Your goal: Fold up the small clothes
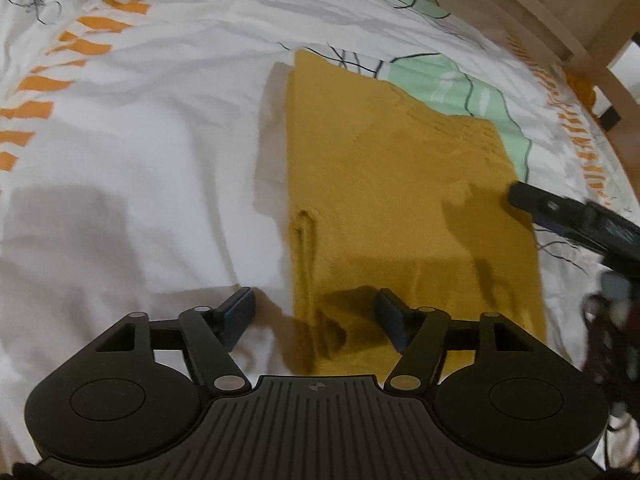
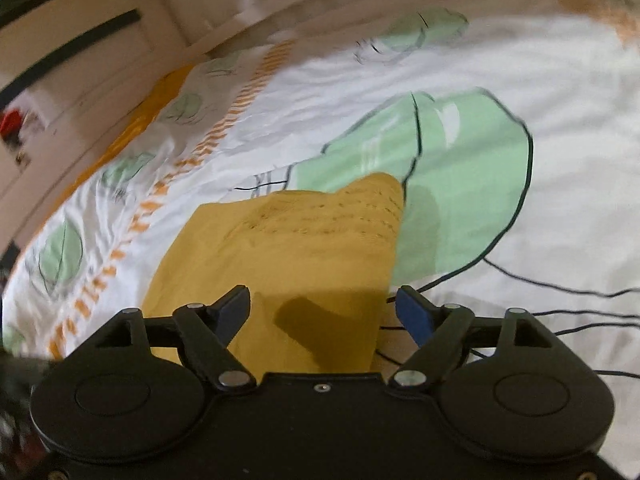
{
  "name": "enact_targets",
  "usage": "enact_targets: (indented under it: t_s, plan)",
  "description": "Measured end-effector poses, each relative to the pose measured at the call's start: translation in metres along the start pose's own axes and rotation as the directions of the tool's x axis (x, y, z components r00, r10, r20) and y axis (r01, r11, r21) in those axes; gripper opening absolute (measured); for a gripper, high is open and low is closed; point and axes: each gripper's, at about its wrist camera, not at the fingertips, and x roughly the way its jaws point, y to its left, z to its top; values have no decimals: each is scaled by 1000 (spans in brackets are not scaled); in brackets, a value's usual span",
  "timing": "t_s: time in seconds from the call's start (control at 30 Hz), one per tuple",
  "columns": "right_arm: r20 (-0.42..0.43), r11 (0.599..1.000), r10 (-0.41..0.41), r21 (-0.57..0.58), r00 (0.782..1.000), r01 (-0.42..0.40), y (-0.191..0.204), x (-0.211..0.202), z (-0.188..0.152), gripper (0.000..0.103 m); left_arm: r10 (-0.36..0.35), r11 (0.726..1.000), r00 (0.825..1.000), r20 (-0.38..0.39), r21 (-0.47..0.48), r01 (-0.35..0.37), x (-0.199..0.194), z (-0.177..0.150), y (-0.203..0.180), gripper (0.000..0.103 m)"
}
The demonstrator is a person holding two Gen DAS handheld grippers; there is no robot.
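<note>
A mustard-yellow knit garment (image 1: 392,208) lies folded flat on the bedspread, its long left edge straight. My left gripper (image 1: 316,312) is open just above its near left corner, one finger over the sheet, the other over the cloth. In the right wrist view the same garment (image 2: 304,248) lies ahead, ribbed end farthest. My right gripper (image 2: 324,312) is open over its near edge and holds nothing. It also shows in the left wrist view (image 1: 560,212) at the garment's right side.
The bedspread (image 1: 160,140) is white with orange dashes, green patches and black lines. A wooden bed frame (image 1: 580,20) runs along the far right. In the right wrist view a pale cabinet (image 2: 80,52) stands beyond the bed's left edge.
</note>
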Motion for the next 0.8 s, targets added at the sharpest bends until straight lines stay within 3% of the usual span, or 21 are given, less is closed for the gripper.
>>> enact_targets:
  t_s: [0.13, 0.43, 0.57, 0.73, 0.77, 0.8]
  plan:
    - [-32, 997, 48, 65, 998, -46, -14, 14, 2, 87, -33, 999, 999, 3, 13, 33, 7, 0, -6, 74]
    - [-12, 969, 191, 162, 981, -187, -27, 33, 14, 99, -128, 992, 992, 19, 25, 127, 16, 1, -20, 75]
    - [-3, 957, 225, 187, 974, -220, -29, 37, 17, 103, -133, 990, 991, 16, 53, 132, 18, -1, -26, 74]
    - [-26, 955, 246, 178, 969, -237, -29, 36, 17, 103, -167, 986, 986, 7, -24, 167, 17, 1, -15, 38]
    - [-29, 955, 251, 169, 967, -243, -29, 35, 16, 96, -179, 983, 984, 6, -46, 179, 18, 2, -11, 26]
    - [-36, 959, 246, 157, 969, -238, -27, 35, 16, 83, -207, 976, 978, 0, -71, 207, 19, 2, -7, 20]
